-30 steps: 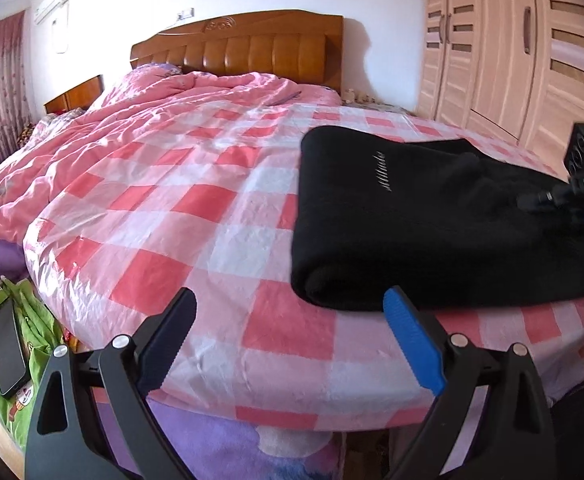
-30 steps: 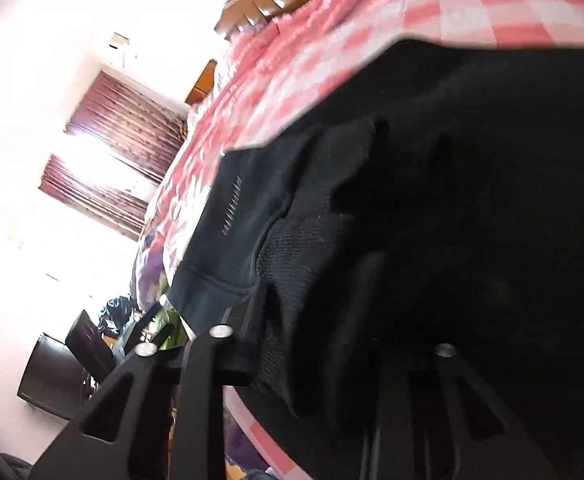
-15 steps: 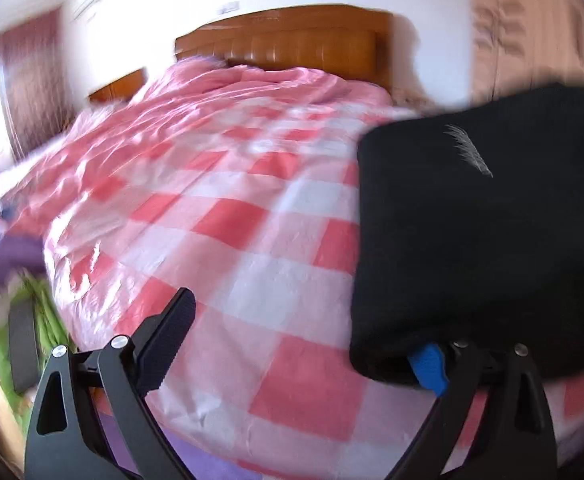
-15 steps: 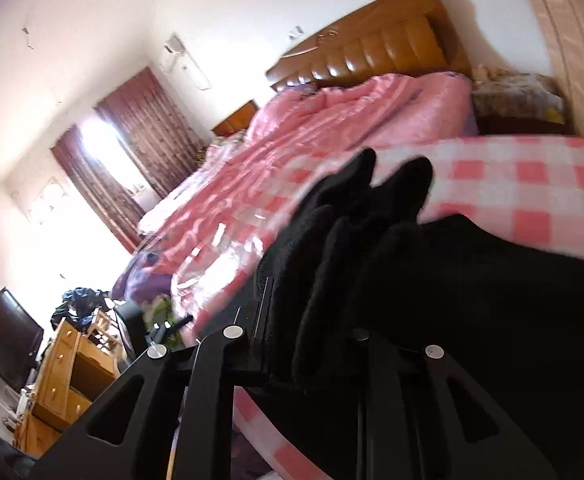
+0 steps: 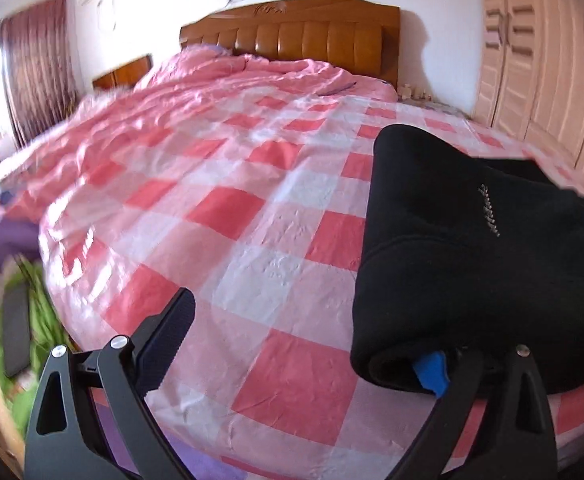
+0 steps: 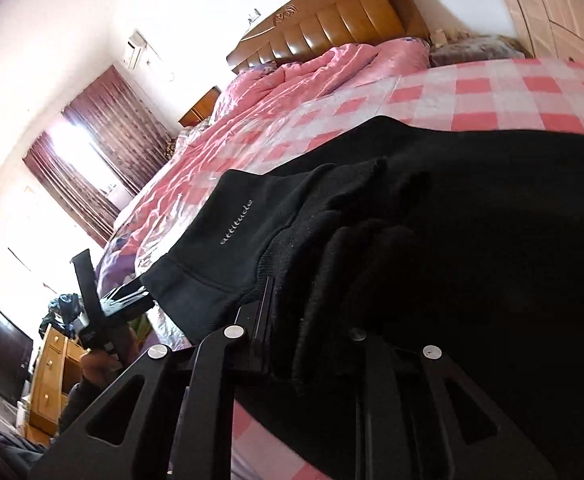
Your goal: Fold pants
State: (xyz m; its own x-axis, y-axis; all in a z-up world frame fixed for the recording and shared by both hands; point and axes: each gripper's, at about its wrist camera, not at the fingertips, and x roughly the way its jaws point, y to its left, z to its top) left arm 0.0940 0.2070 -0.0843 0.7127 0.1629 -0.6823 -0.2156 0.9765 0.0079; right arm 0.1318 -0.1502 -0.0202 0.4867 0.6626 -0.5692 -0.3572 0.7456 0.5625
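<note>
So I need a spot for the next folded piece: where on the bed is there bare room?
Free: the checked sheet between the black pants and the crumpled pink duvet toward the headboard. Crowded: the near right edge, under the pants.

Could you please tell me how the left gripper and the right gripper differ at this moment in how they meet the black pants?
The left gripper is wide open; the right gripper is shut on a bunched wad of the pants, its jaws having just been closing. The left has only its blue finger tucked under the folded edge, the other finger clear over the checked bedspread; the right's fingers are both buried in fabric. Both meet the same pants.
</note>
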